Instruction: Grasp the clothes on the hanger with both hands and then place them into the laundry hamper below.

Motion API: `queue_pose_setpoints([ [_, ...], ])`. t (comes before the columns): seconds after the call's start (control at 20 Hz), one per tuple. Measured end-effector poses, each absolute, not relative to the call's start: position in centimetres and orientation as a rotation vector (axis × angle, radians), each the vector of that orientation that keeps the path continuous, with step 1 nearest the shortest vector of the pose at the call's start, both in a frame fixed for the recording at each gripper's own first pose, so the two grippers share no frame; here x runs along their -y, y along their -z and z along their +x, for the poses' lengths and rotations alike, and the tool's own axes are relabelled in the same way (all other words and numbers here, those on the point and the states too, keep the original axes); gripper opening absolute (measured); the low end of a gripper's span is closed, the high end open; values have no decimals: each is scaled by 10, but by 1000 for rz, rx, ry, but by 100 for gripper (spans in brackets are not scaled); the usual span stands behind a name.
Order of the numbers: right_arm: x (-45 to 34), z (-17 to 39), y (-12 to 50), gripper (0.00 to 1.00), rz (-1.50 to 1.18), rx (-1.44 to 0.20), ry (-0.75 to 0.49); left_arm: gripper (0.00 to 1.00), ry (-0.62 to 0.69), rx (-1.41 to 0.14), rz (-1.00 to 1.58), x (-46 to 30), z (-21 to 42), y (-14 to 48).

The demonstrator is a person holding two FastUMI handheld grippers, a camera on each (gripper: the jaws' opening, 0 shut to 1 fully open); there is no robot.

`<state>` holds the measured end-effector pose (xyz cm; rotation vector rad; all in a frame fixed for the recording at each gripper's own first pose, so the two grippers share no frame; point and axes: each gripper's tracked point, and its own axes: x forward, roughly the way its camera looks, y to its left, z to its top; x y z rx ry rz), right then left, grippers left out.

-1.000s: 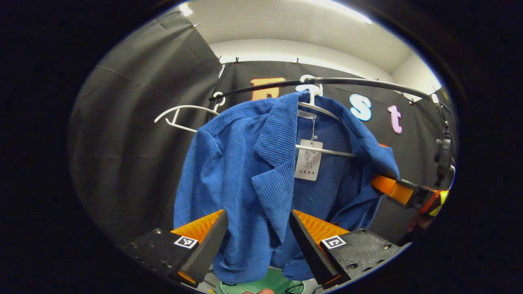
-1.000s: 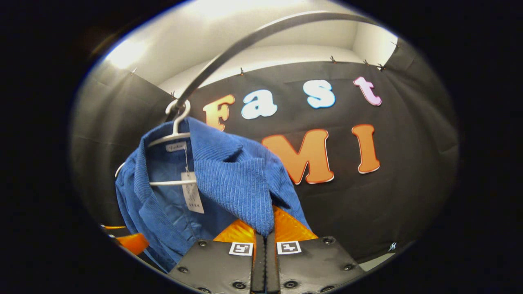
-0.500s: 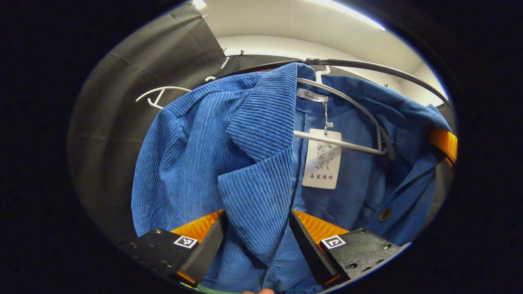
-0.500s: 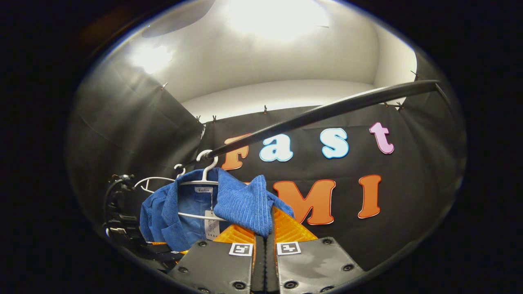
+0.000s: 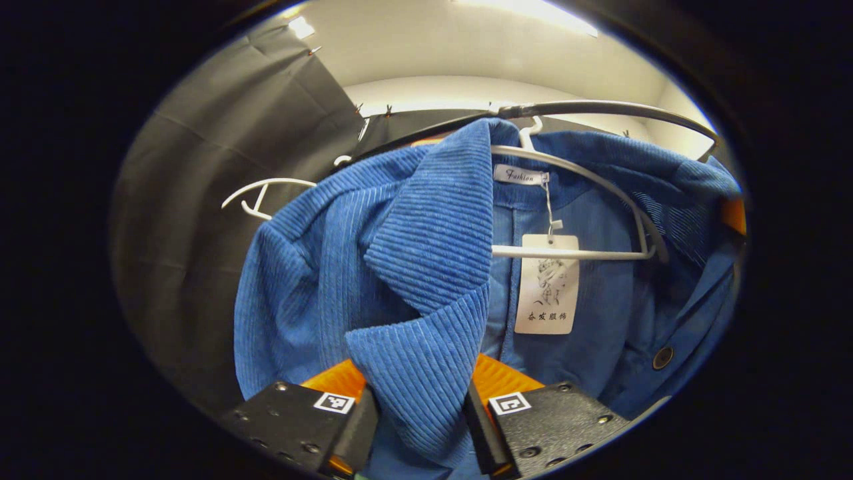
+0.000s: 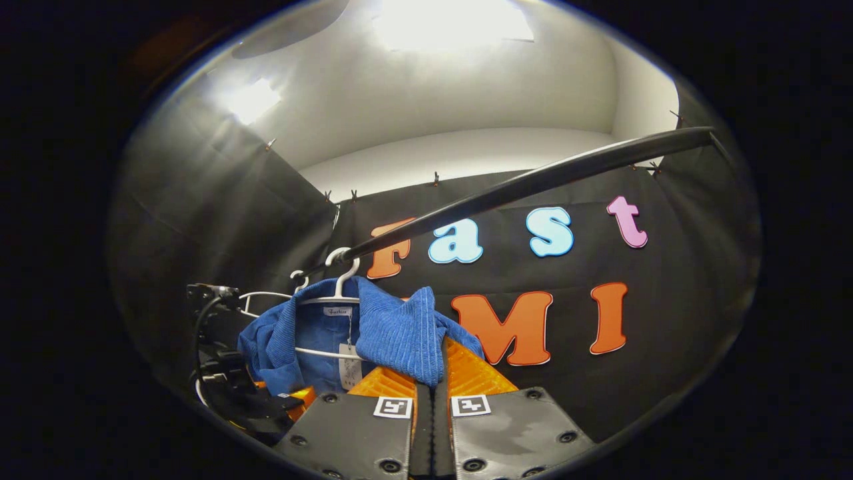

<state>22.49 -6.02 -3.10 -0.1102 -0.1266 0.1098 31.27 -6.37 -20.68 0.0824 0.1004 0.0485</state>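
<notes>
Left claw (image 5: 418, 427) closing around blue jacket (image 5: 426, 280) lapel, right claw (image 6: 430, 387) clamped on jacket

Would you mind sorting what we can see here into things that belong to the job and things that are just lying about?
Part of the job:
- blue jacket
- its white hanger on the rail
- left gripper, closing on the lapel
- right gripper, shut on the fabric

Just there:
- spare empty hanger
- paper tag
</notes>
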Motion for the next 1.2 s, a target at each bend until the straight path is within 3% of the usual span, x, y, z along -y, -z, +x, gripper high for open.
queue_pose_setpoints([
  [0.25,66,223,27,8,-79,160,-86,8,-41,-133,152,50,299,193],
  [0.65,82,227,14,8,-27,216,-24,5,-224,-50,200,-19,285,102],
  [0.9,101,233,-3,8,-49,244,20,7,-203,21,331,-58,320,30],
  [1.2,108,236,-5,8,-60,244,54,7,-18,61,416,-56,381,-2],
])
